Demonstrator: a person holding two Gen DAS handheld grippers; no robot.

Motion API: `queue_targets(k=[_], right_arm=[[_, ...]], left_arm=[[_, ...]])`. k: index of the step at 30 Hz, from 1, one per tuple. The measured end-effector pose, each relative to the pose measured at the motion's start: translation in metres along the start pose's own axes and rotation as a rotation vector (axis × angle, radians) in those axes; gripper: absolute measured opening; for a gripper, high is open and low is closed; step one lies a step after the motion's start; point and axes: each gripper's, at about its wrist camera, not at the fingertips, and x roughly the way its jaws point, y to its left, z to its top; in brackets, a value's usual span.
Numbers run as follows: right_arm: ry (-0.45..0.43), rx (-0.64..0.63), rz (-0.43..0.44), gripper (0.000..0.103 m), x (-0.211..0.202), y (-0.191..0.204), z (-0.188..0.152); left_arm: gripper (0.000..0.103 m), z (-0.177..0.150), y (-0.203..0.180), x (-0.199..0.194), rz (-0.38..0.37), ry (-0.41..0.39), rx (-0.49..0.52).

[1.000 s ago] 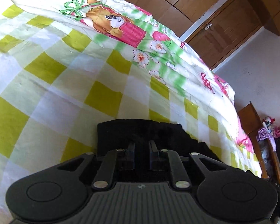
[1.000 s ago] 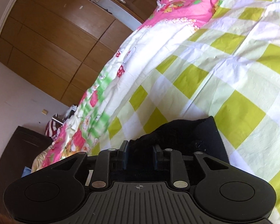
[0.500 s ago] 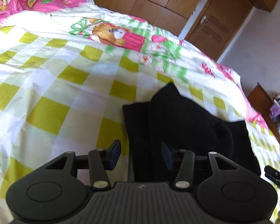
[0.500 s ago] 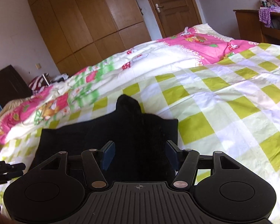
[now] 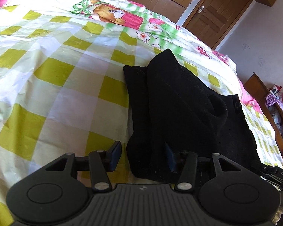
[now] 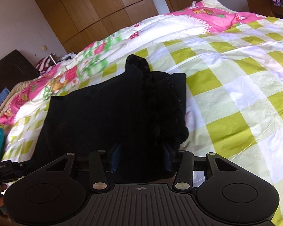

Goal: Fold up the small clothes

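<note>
Two grippers are being held low over one black garment, which is lying bunched on a yellow-checked bedspread. The left gripper is being kept wide open, its fingers straddling the garment's near edge. The right gripper is likewise spread wide, nothing being pinched.

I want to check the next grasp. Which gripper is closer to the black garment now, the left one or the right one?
Right, slightly. The right gripper is open with the black garment filling the gap between its fingers. The left gripper is open at the garment's near left edge, one finger over the bedsheet.
</note>
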Motion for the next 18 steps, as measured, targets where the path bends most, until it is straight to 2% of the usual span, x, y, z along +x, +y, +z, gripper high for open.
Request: queue_targets(k=[2, 4, 5, 6, 7, 10, 12, 18], right_arm=[[0.018, -0.013, -0.027, 0.044, 0.008, 0.004, 0.0], [0.035, 0.004, -0.052, 0.026, 0.016, 0.001, 0.0], [0.047, 0.031, -0.053, 0.021, 0.017, -0.002, -0.001], [0.05, 0.049, -0.039, 0.016, 0.015, -0.004, -0.001], [0.051, 0.056, -0.03, 0.013, 0.012, -0.005, -0.002], [0.062, 0.026, -0.024, 0.011, 0.001, -0.003, -0.006], [0.08, 0.015, -0.014, 0.011, -0.009, -0.001, -0.011], [0.133, 0.054, 0.034, 0.011, -0.058, -0.005, -0.041]], left_arm=[[0.072, -0.001, -0.001, 0.007, -0.004, 0.025, 0.008], [0.071, -0.001, -0.003, 0.011, 0.01, 0.025, 0.002], [0.069, -0.001, -0.005, 0.011, 0.014, 0.021, 0.015], [0.055, -0.001, -0.008, 0.011, 0.027, 0.022, 0.04], [0.046, -0.003, -0.01, 0.011, 0.032, 0.033, 0.052], [0.037, -0.009, -0.013, 0.005, 0.039, 0.035, 0.075], [0.035, -0.014, -0.011, -0.003, 0.027, 0.038, 0.064], [0.034, -0.052, 0.0, -0.048, -0.02, 0.089, 0.015]])
